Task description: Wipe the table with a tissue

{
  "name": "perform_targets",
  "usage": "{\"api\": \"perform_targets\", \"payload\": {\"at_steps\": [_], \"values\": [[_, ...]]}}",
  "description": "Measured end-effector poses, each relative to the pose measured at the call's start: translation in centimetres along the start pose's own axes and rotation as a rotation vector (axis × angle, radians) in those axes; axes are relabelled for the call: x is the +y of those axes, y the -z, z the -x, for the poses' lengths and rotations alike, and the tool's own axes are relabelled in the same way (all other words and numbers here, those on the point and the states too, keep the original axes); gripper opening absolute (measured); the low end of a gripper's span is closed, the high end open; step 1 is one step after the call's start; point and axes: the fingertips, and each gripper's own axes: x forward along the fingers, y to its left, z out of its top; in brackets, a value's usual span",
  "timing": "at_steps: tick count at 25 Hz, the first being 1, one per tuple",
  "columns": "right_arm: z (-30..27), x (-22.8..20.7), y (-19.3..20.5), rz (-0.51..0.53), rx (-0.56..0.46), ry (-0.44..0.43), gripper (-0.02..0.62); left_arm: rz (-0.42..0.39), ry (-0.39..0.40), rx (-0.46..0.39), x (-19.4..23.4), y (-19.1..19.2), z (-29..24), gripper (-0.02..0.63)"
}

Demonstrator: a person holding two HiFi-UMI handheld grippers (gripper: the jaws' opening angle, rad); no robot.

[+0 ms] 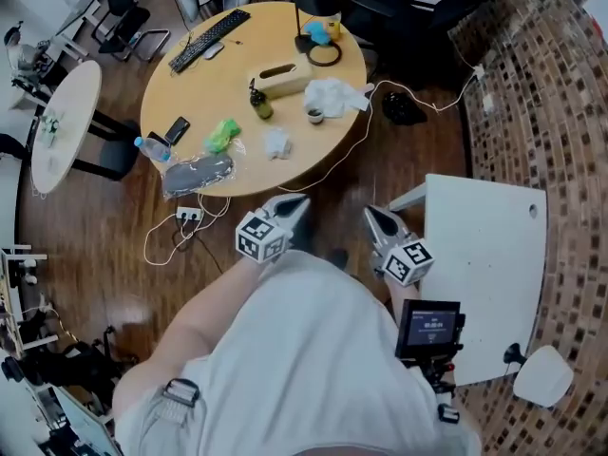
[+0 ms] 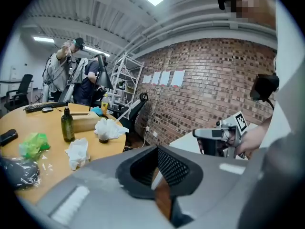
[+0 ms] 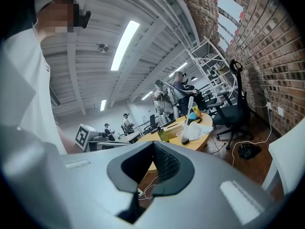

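both claws are clenched with nothing in them: in the left gripper view the left gripper [image 2: 156, 178] has its jaws pressed together, bare floor showing behind, and the right gripper [image 3: 141, 180] looks the same in its own view. in the head view both are held close to the person's body, well short of the round wooden table [image 1: 190, 88].

the nearest crumpled tissue [image 1: 276, 142] lies loose near the table's front edge. a bigger heap of tissue [image 1: 334, 96] and the tissue box [image 1: 280, 77] sit further back. nothing has been picked up, so wiping has not begun.

likely troubles, as a judgement:
- a claw that arrives clenched would only shove the light tissue along, or off the edge.
- a pinch on the thin paper may catch one flap and tear it.
- the green bottle [image 1: 258, 103] and small cup [image 1: 314, 115] stand close behind it, and a wide sweep could knock either over.
- the white cable [image 1: 353, 150] draped over the rim could snag a jaw.
- the power strip [image 1: 189, 214] and its cords lie on the floor below the edge, a tripping risk on the way in.
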Motion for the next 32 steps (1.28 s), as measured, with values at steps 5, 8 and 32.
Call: {"api": "perform_targets", "payload": {"at_steps": [5,8,32], "values": [[-1.0,-1.0,-1.0,0.027,0.012,0.007,0.008,-0.027,-0.004,0.016,1.6,0.2,-1.3,0.005],[-2.1,-1.6,-1.5,0.019,0.017,0.019,0.008,-0.038,0.017,0.043,2.9,0.2,-1.8,0.005],[-15.4,-3.4,-3.9,0.165,0.182,-0.025,0.008,-0.073,-0.005,0.114,16.8,-0.6,-2.9,0.005]]}}
